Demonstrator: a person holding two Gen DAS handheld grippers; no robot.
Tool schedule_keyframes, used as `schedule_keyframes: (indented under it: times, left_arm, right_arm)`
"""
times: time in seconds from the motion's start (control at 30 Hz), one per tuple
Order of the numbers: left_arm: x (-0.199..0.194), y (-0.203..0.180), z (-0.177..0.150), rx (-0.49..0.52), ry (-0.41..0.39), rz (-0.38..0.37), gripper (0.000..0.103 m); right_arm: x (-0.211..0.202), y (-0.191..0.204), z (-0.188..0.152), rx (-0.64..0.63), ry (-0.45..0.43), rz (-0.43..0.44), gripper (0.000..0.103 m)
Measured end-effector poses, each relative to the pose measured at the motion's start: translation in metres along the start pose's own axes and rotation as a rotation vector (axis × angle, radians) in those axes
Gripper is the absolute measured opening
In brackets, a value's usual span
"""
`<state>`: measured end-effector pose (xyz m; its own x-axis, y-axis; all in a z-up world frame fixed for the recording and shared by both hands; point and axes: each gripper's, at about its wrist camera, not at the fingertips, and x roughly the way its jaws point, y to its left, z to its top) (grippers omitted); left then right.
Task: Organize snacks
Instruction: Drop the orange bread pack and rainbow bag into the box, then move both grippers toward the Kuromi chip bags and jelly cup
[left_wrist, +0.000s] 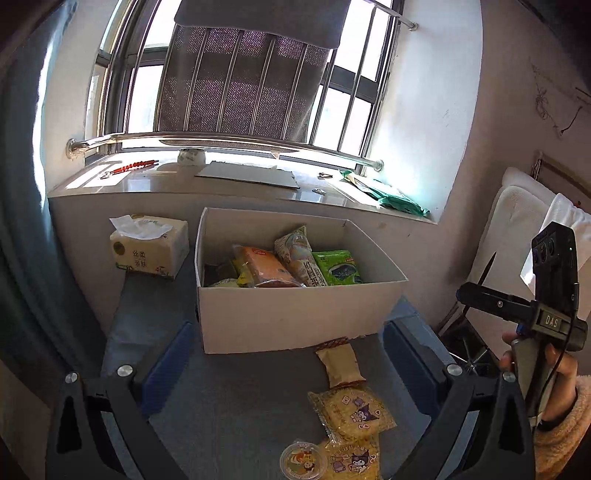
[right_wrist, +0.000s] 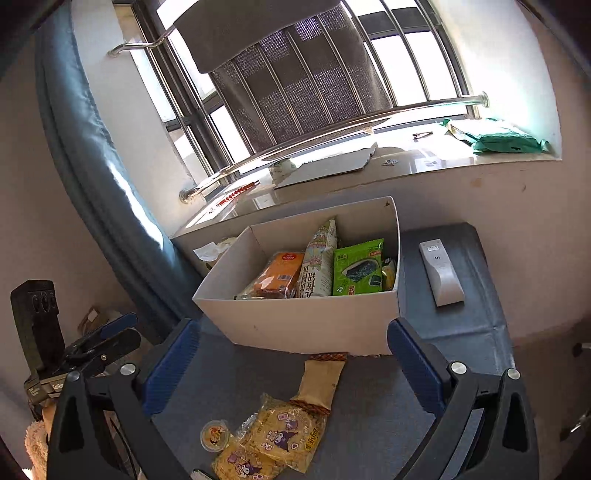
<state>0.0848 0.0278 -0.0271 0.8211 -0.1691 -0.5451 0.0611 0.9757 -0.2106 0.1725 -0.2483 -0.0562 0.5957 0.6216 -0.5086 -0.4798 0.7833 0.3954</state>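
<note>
I have both sets of tongs standing wide and empty, the left tongs (left_wrist: 288, 365) and right tongs (right_wrist: 291, 363) hovering over the desk (left_wrist: 229, 413) short of the white box (left_wrist: 295, 317), which already holds several packs. Loose snacks lie at the lower centre of each view: a beige wafer pack (left_wrist: 341, 363) touching the box's front wall, two yellow cartoon packs (left_wrist: 352, 413) overlapping, and a small jelly cup (left_wrist: 303, 461) beside them. I'd take the wafer pack first, pinching across its narrow width, then lift clear of the rim before dropping.
</note>
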Motion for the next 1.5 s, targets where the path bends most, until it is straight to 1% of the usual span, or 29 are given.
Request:
schedule_keyframes:
  times: [0.1, 0.2, 0.27, 0.3, 0.37, 0.47, 0.57, 0.63, 0.8, 0.93, 1.03, 1.17, 1.23, 1.33, 1.37, 1.5]
  left_arm:
    - [-0.007, -0.004, -0.032, -0.026, 0.028, 0.018, 0.103]
    - [-0.011, -0.011, -0.058, -0.057, 0.058, -0.020, 0.103]
    - [-0.013, -0.018, -0.072, -0.034, 0.070, -0.019, 0.103]
    - [-0.014, -0.022, -0.078, -0.022, 0.070, -0.010, 0.103]
    - [-0.017, -0.026, -0.086, -0.014, 0.070, -0.021, 0.103]
    - [-0.018, -0.027, -0.092, -0.016, 0.080, -0.036, 0.103]
    - [-0.021, -0.024, -0.094, -0.013, 0.088, -0.017, 0.103]
    - [-0.026, -0.021, -0.095, -0.012, 0.082, -0.012, 0.103]
    - [-0.032, -0.010, -0.096, -0.024, 0.075, 0.019, 0.103]
    - [-0.032, -0.003, -0.099, -0.032, 0.085, 0.036, 0.103]
    - [-0.034, -0.001, -0.100, -0.036, 0.081, 0.034, 0.103]
    - [-0.035, -0.001, -0.101, -0.031, 0.085, 0.038, 0.103]
    - [-0.034, 0.000, -0.102, -0.039, 0.091, 0.044, 0.103]
    - [-0.033, 0.002, -0.104, -0.047, 0.100, 0.039, 0.103]
    - [-0.032, 0.001, -0.104, -0.045, 0.103, 0.039, 0.103]
    - [-0.029, -0.004, -0.104, -0.042, 0.114, 0.014, 0.103]
  right_arm:
    - [-0.004, 0.000, -0.044, 0.021, 0.057, -0.019, 0.103]
    - [0.000, -0.001, -0.084, 0.055, 0.133, -0.048, 0.103]
    - [0.007, 0.000, -0.101, 0.075, 0.175, -0.041, 0.103]
    - [0.011, -0.001, -0.107, 0.084, 0.207, -0.051, 0.103]
    - [0.018, -0.002, -0.115, 0.094, 0.257, -0.064, 0.103]
    - [0.029, 0.006, -0.114, 0.049, 0.279, -0.082, 0.103]
    - [0.040, 0.014, -0.107, 0.023, 0.276, -0.105, 0.103]
    - [0.049, 0.018, -0.102, 0.015, 0.277, -0.093, 0.103]
    - [0.077, 0.034, -0.092, -0.049, 0.320, -0.140, 0.103]
    - [0.103, 0.041, -0.093, -0.058, 0.376, -0.183, 0.103]
    - [0.121, 0.047, -0.095, -0.078, 0.402, -0.176, 0.103]
    - [0.136, 0.057, -0.101, -0.176, 0.407, -0.251, 0.103]
    - [0.140, 0.056, -0.103, -0.180, 0.402, -0.274, 0.103]
    - [0.147, 0.052, -0.104, -0.160, 0.440, -0.290, 0.103]
    - [0.146, 0.051, -0.103, -0.157, 0.441, -0.298, 0.103]
    - [0.144, 0.046, -0.099, -0.114, 0.439, -0.269, 0.103]
